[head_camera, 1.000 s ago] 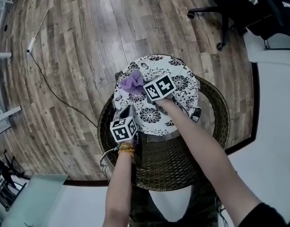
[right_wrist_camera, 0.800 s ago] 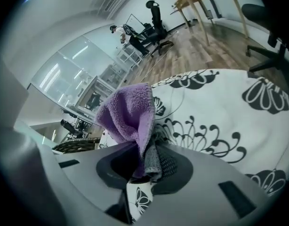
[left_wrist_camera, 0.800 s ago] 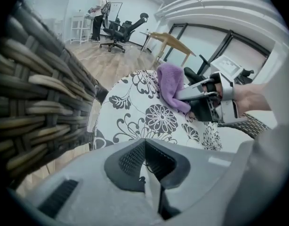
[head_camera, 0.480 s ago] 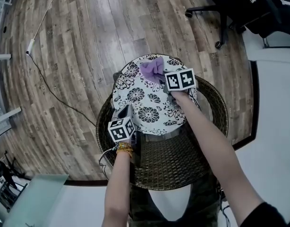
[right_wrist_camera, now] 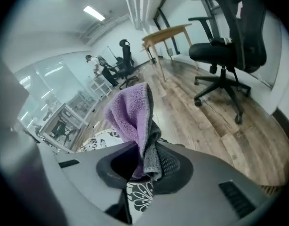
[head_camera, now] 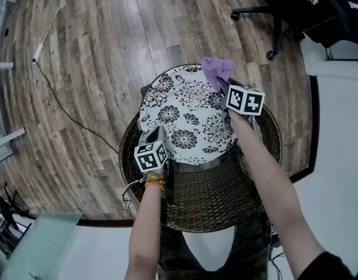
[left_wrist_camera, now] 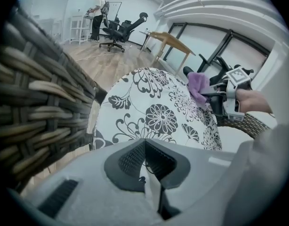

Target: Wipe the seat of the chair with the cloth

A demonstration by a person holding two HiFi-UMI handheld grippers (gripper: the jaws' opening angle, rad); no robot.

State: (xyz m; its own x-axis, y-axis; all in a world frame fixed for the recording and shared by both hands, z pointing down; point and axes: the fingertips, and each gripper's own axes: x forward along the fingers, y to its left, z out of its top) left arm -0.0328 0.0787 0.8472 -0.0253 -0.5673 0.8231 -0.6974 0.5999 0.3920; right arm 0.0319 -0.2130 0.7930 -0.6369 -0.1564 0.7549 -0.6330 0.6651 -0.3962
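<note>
The chair is a round dark wicker chair with a white seat cushion printed with black flowers. My right gripper is shut on a purple cloth at the seat's far right edge. In the right gripper view the cloth stands up from between the jaws, over the cushion's rim. My left gripper rests at the near left rim of the chair, jaws together with nothing in them. The left gripper view looks across the cushion to the cloth, with wicker close on the left.
A black office chair stands on the wood floor at the far right. A thin cable with a white plug runs across the floor on the left. A glass tabletop sits near the bottom left. A person stands far off.
My right gripper has carried the cloth across the seat, from the left middle of the cushion to its far right edge. The left gripper has stayed put.
</note>
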